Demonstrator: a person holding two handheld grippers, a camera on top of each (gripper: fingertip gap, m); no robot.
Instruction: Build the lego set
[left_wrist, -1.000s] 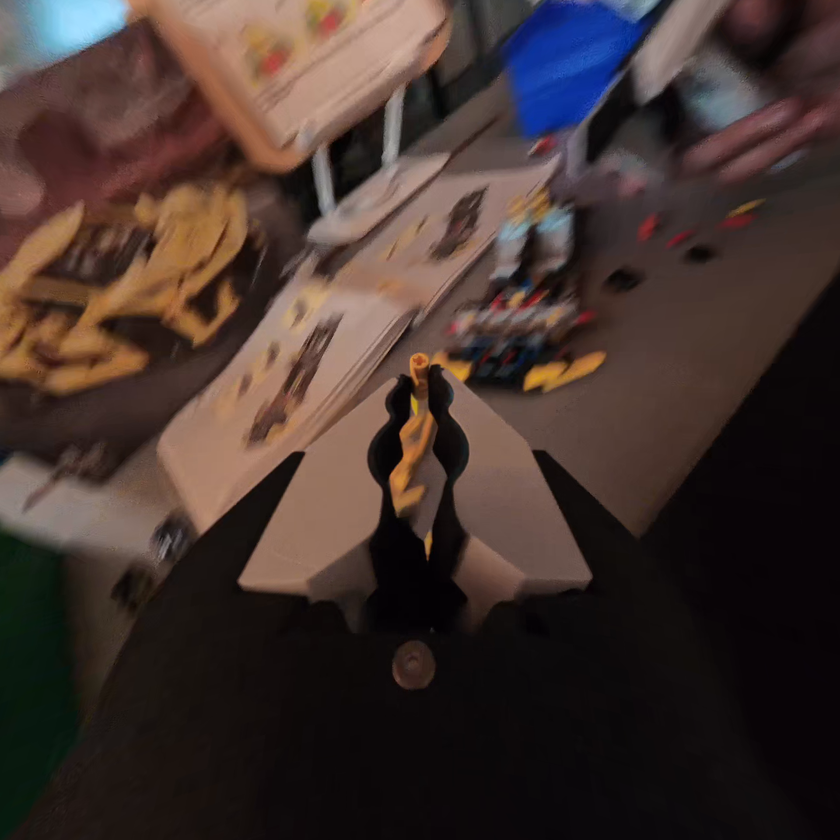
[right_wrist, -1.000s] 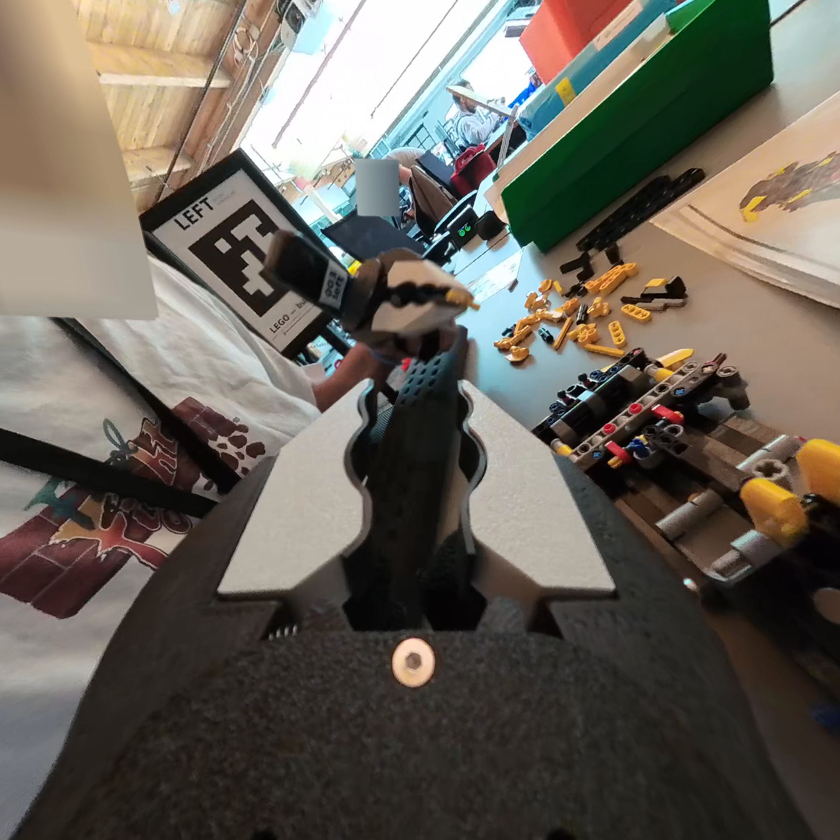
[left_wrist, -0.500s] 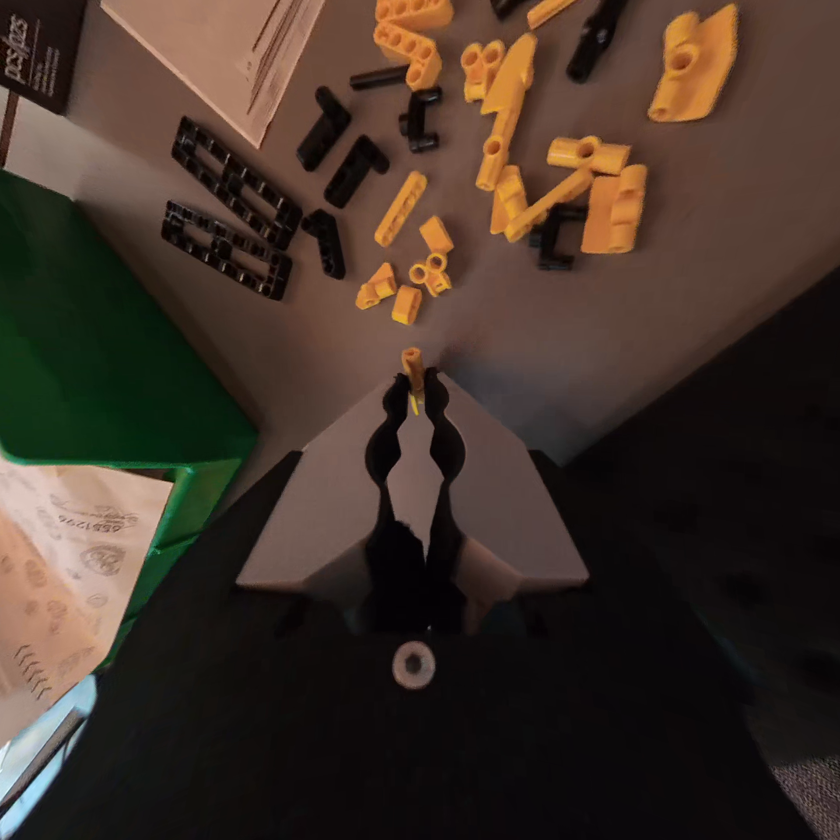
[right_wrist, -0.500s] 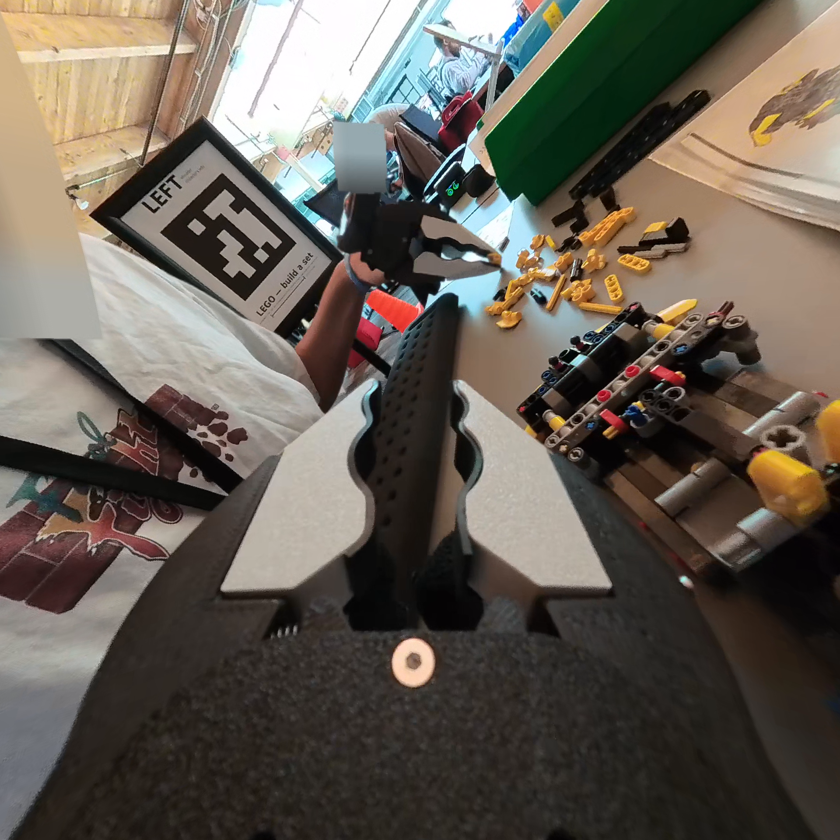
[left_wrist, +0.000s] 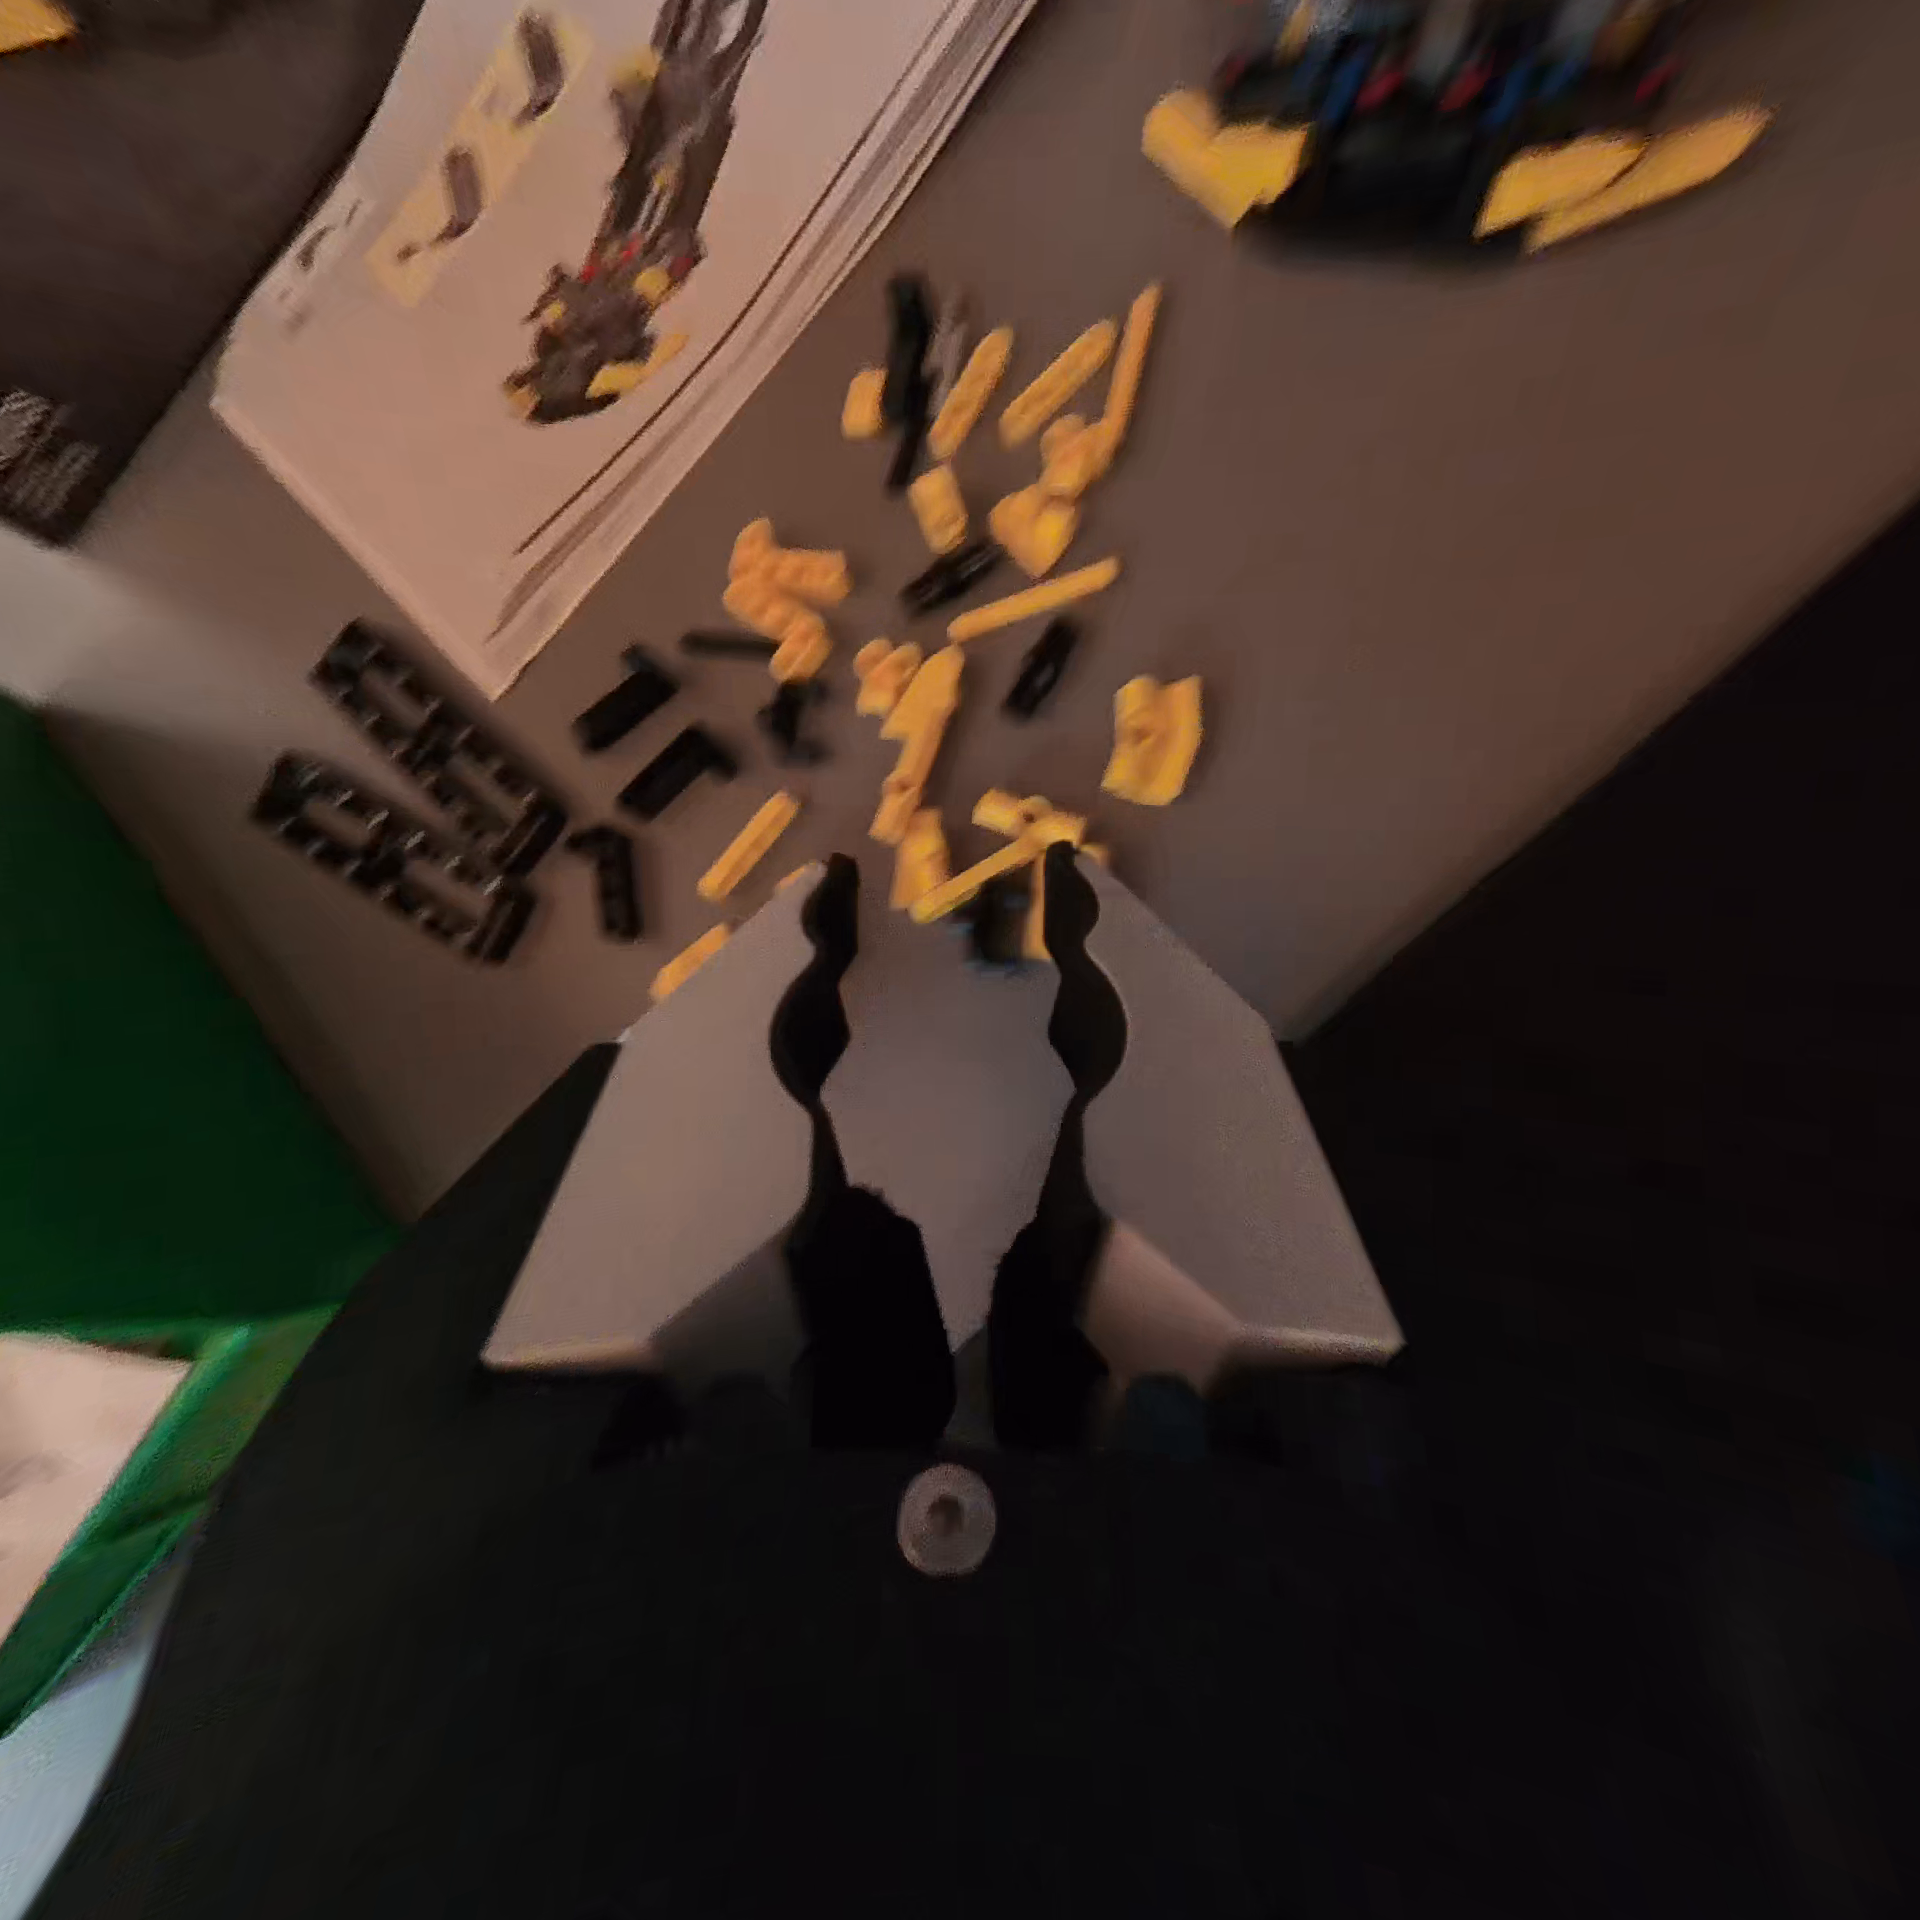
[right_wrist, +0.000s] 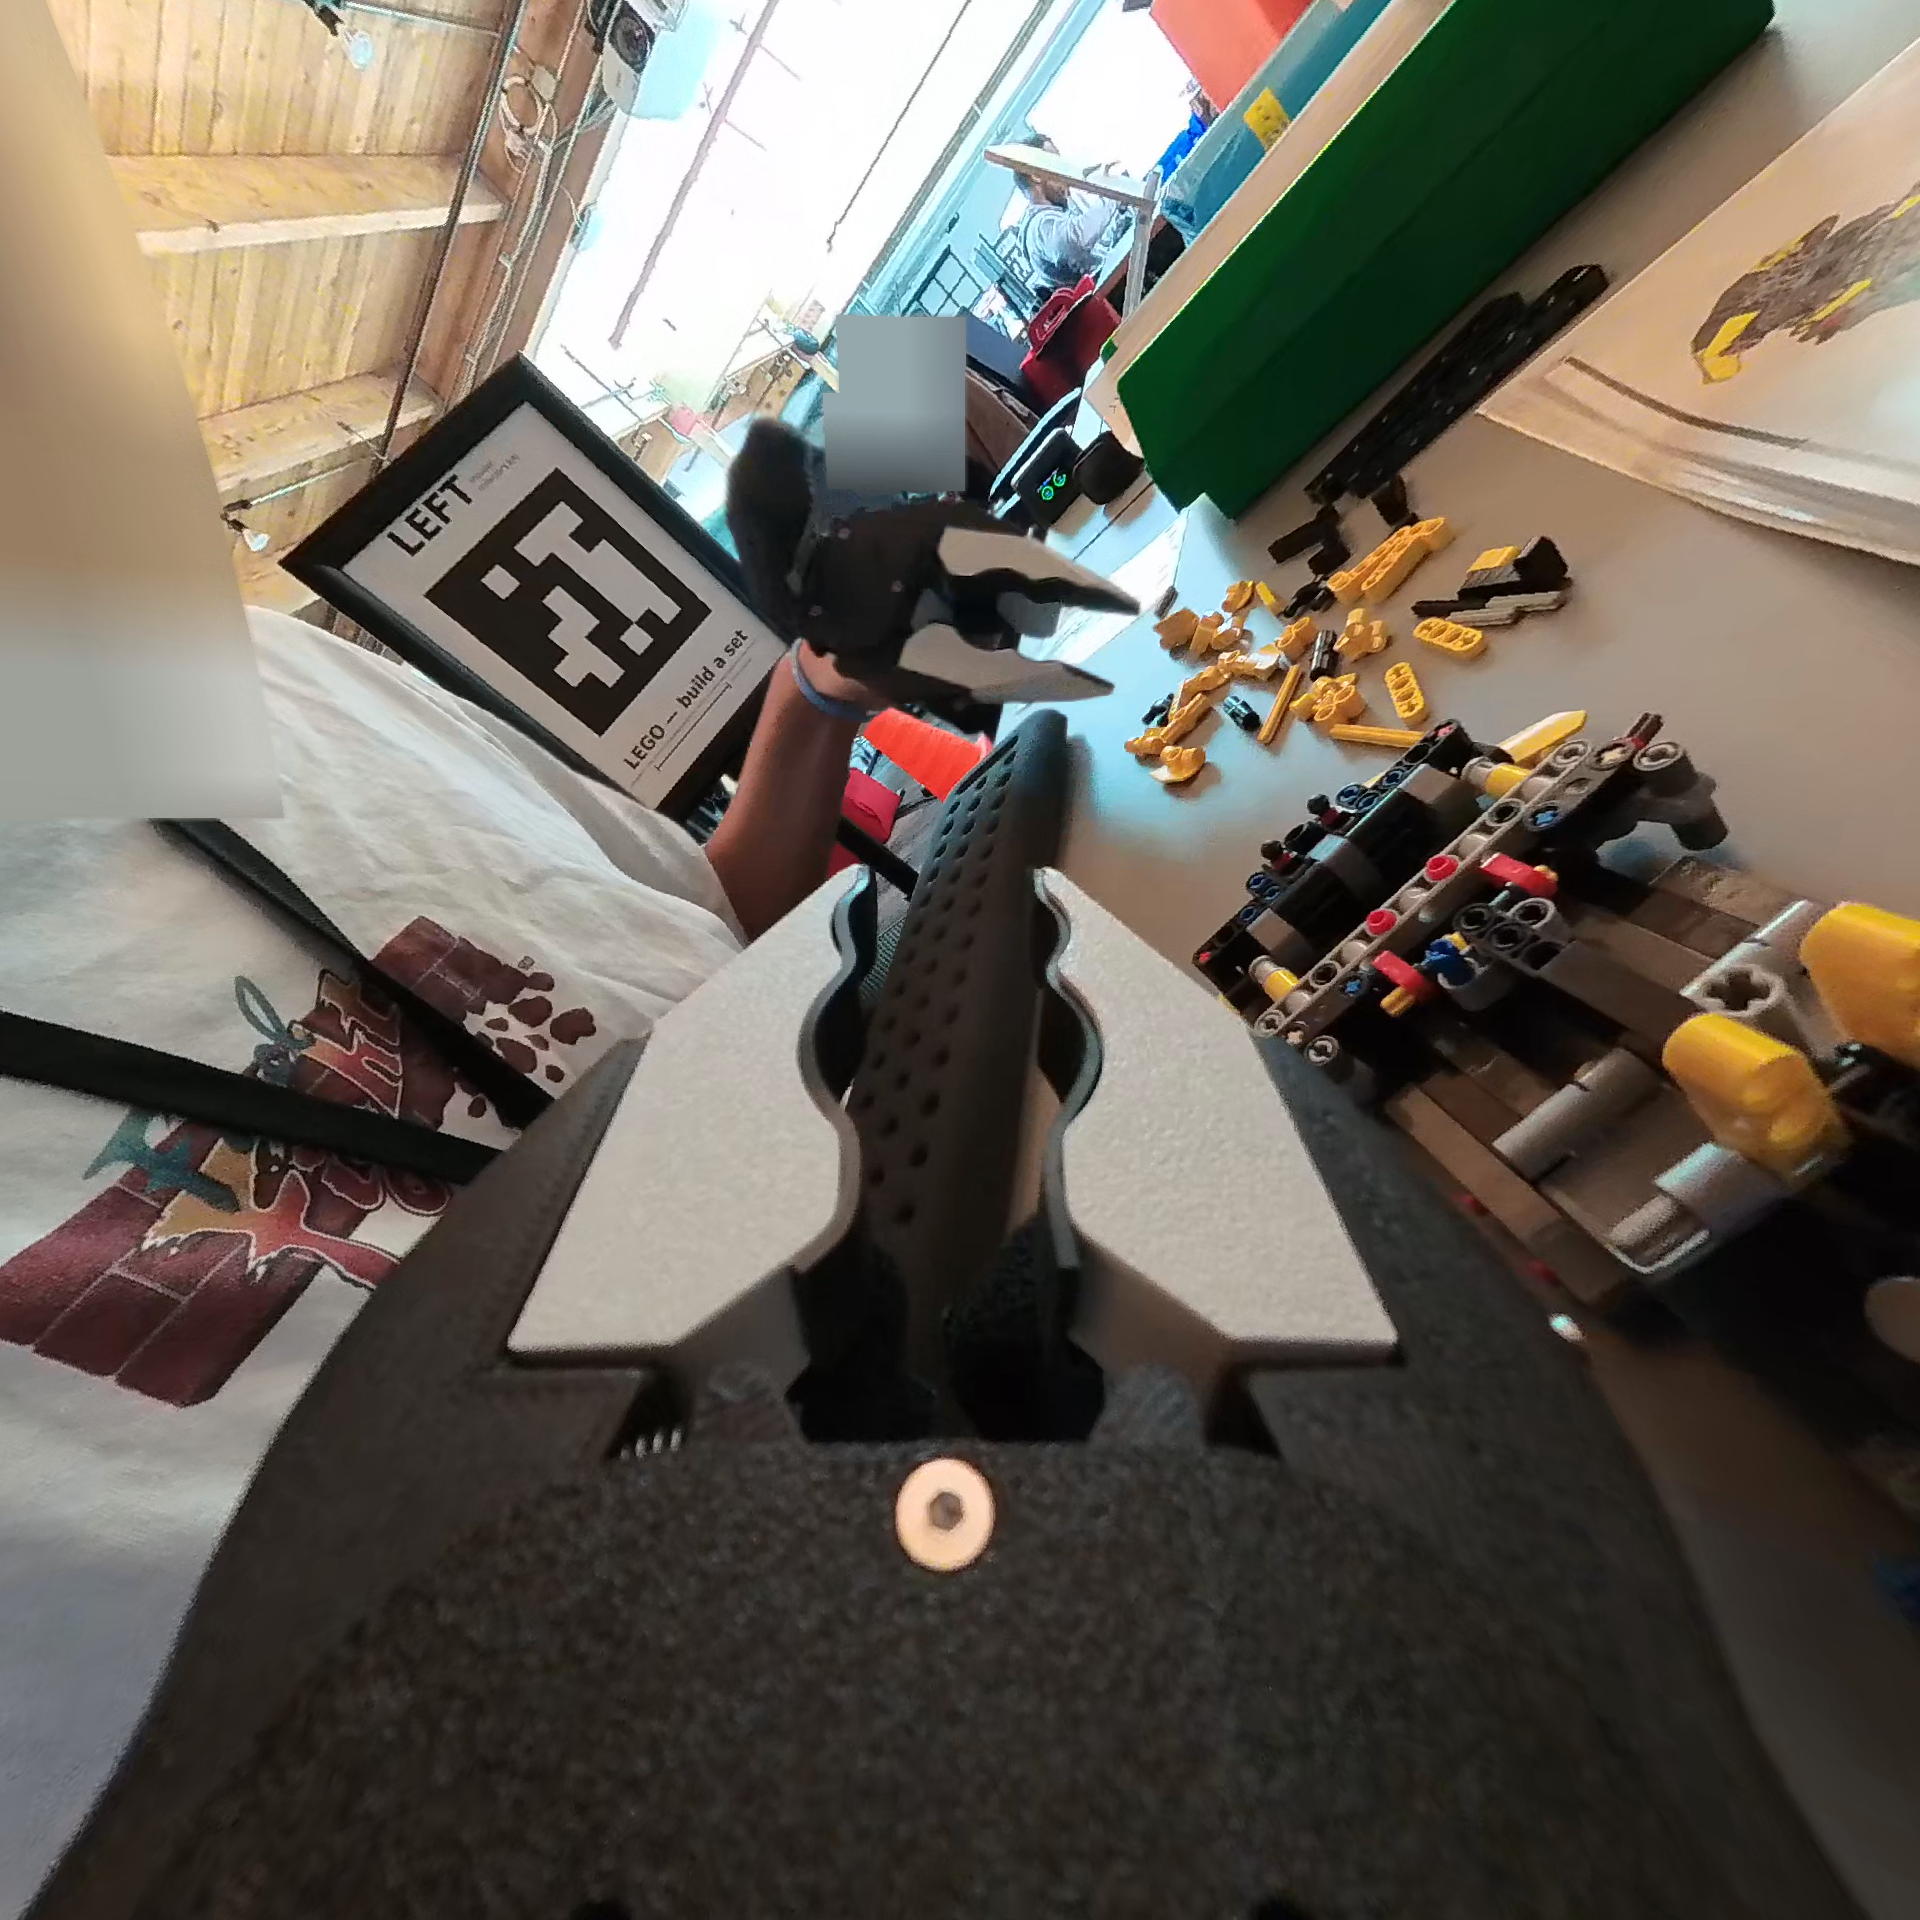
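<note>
the grey surface (right_wrist: 1174, 831) carries a green box (right_wrist: 1403, 260), an open instruction booklet (left_wrist: 582, 312) and the half-built lego model (right_wrist: 1475, 935). loose yellow and black pieces (left_wrist: 935, 665) lie beside the model, under the left gripper (left_wrist: 948, 878), whose fingers stand wide and empty. the right gripper (right_wrist: 951, 904) pinches a perforated black piece (right_wrist: 956, 997).

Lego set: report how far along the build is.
Done: a partly built chassis of grey, black and yellow beams stands assembled. In hand: the right tongs are shut on a black perforated piece; the left tongs hang open and empty above the loose yellow pieces. Left: those pieces and two black frames lie unattached, so much remains.
</note>
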